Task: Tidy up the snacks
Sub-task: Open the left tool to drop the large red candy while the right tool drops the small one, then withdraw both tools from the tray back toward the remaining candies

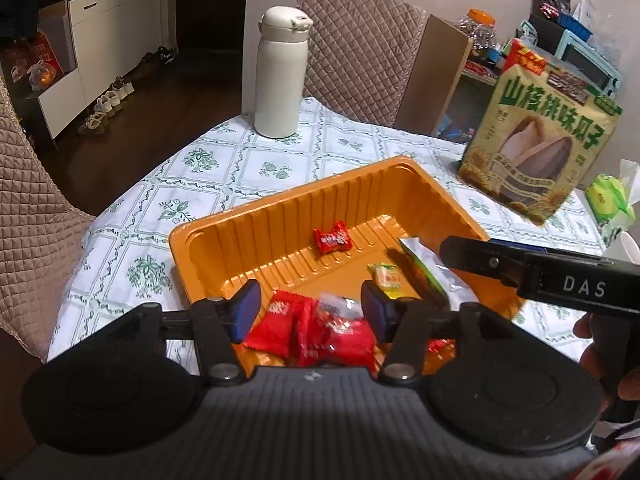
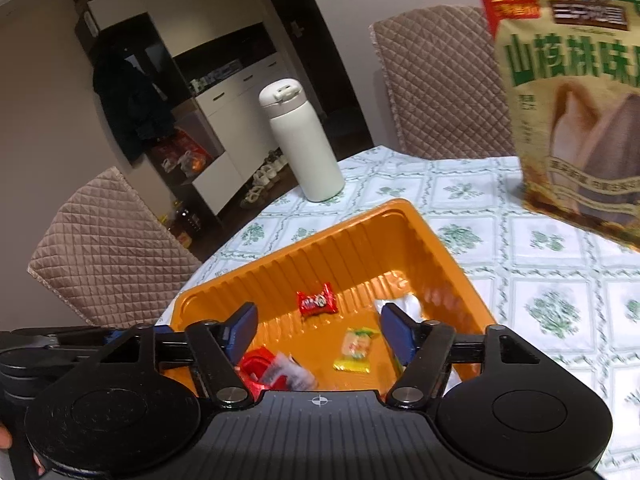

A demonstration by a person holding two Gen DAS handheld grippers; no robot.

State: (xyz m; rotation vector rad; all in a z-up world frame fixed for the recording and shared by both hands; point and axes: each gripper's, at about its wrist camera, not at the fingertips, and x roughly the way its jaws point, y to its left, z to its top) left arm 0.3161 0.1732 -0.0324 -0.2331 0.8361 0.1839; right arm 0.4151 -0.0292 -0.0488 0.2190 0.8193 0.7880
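An orange ribbed tray (image 1: 280, 200) (image 2: 328, 236) sits on the flowered tablecloth. In it lie a small red candy (image 1: 332, 240) (image 2: 317, 301), a yellow candy (image 1: 386, 275) (image 2: 354, 350), a silver-green packet (image 1: 430, 268) and a heap of red packets (image 1: 312, 330) (image 2: 264, 368). My left gripper (image 1: 311, 306) hovers open over the tray's near end, the red heap showing in the gap below its blue pads, untouched. My right gripper (image 2: 318, 330) is open above the tray with nothing held; one of its fingers (image 1: 480, 260) reaches in from the right.
A white flask (image 1: 280, 72) (image 2: 304, 144) stands at the table's far edge. A large sunflower-seed bag (image 1: 540, 144) (image 2: 572, 120) stands to the right of the tray, a green tissue pack (image 1: 610, 200) beyond it. Quilted chairs (image 1: 360, 48) (image 2: 108, 248) ring the table.
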